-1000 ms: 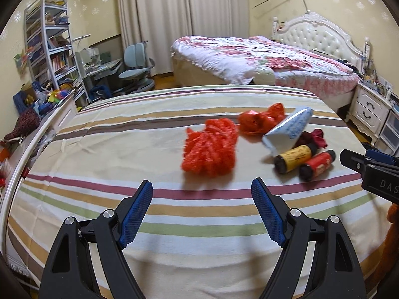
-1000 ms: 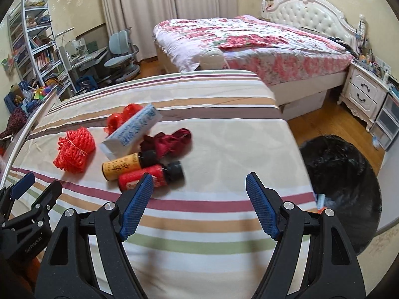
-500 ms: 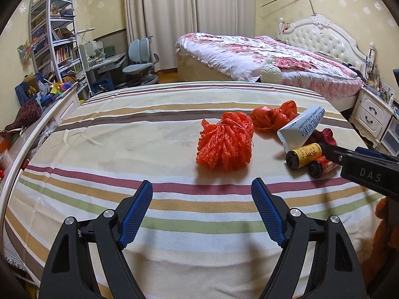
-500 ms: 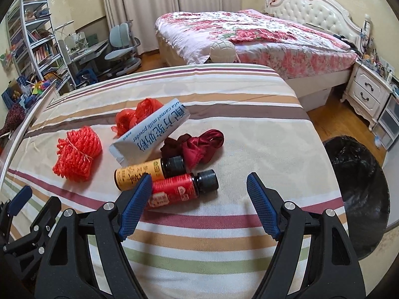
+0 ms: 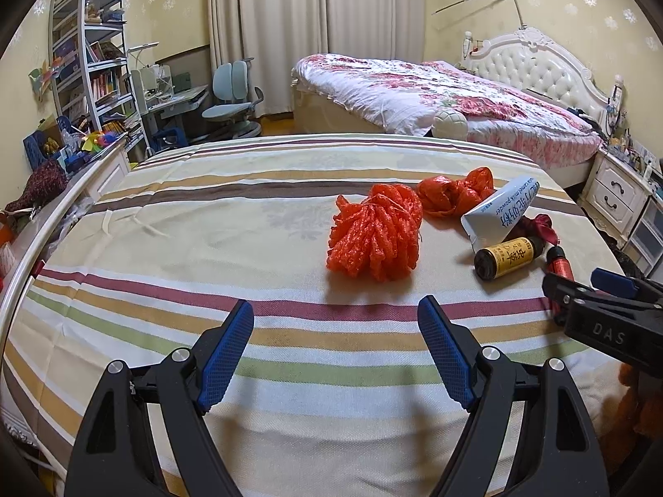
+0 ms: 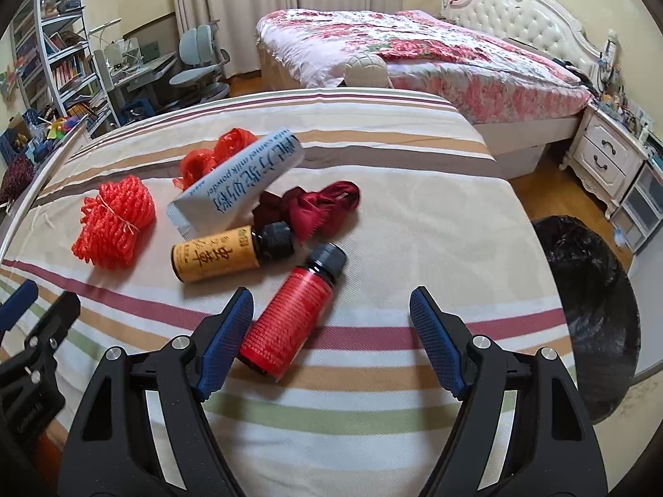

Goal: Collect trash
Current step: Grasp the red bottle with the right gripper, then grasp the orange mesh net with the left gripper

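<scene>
Trash lies on a striped bed: a red bottle, a yellow bottle, a white and blue powder packet, a dark red cloth, an orange net bundle and an orange plastic bag. My right gripper is open over the red bottle, whose base lies close by the left finger; the right finger stands well clear. My left gripper is open and empty, short of the net bundle. In that view the right gripper reaches in beside the red bottle.
A bin lined with a black bag stands on the floor off the bed's right edge. Behind it are white bedside drawers and a second bed with a floral cover. Shelves and a desk chair fill the far left.
My right gripper has closed in on the red bottle, which now lies slanted with its cap pointing away, no longer parallel to the yellow bottle. The left gripper has hardly moved.
</scene>
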Demonstrator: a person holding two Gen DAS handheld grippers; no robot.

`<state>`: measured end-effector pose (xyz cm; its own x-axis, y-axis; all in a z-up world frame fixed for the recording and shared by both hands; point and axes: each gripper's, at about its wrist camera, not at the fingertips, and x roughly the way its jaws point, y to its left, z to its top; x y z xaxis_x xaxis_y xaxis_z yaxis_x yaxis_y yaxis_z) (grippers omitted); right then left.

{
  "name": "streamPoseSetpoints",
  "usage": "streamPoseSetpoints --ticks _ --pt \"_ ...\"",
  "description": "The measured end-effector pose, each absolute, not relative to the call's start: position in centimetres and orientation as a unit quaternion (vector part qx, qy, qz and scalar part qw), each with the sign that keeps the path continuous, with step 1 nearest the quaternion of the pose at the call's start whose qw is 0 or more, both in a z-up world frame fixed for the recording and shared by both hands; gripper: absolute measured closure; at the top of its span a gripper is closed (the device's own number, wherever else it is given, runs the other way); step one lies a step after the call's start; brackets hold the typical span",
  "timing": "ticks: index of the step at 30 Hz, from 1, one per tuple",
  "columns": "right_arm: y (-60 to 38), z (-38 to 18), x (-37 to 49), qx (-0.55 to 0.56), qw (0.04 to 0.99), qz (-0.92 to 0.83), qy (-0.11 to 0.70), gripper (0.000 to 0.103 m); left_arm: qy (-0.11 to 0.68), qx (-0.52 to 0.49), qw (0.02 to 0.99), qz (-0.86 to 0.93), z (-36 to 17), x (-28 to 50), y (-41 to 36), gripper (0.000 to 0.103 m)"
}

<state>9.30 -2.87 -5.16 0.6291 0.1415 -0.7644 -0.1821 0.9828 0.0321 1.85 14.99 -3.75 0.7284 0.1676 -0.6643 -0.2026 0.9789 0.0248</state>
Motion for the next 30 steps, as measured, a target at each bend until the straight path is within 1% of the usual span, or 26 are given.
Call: streamPoseSetpoints --ticks 6,7,8,9,11,15,30 --pt "-3.5 -5.1 9.2 -0.024 0.903 0.095 0.417 0.028 0.354 -0.024 0.93 0.098 -3.9 1.9 14.9 0.024" --pt "-3.5 -5.1 9.1 -0.027 0.904 0.098 0.415 0.031 0.355 -0.023 0.93 0.097 -3.9 2.0 14.9 0.024" --pt "-3.3 -5.1 9.0 -0.032 0.904 0.1 0.414 0.038 0.354 -0.022 0.93 0.097 -3.9 2.0 14.8 0.024" --pt "-3.1 -5.1 9.0 -0.036 0.904 0.103 0.413 0.042 0.353 -0.021 0.93 0.096 -3.9 2.0 14.8 0.024" --pt "-2.7 -5.3 9.0 -0.044 0.901 0.113 0.417 0.059 0.352 -0.019 0.931 0.095 -3.8 2.1 14.7 0.024" --pt "-2.3 -5.4 8.6 -0.056 0.899 0.127 0.415 0.08 0.355 -0.021 0.93 0.089 -3.8 2.4 14.7 0.024" --pt "-6.5 -5.3 11.0 -0.032 0.904 0.081 0.418 0.08 0.359 -0.018 0.93 0.078 -3.5 5.6 14.0 0.023"
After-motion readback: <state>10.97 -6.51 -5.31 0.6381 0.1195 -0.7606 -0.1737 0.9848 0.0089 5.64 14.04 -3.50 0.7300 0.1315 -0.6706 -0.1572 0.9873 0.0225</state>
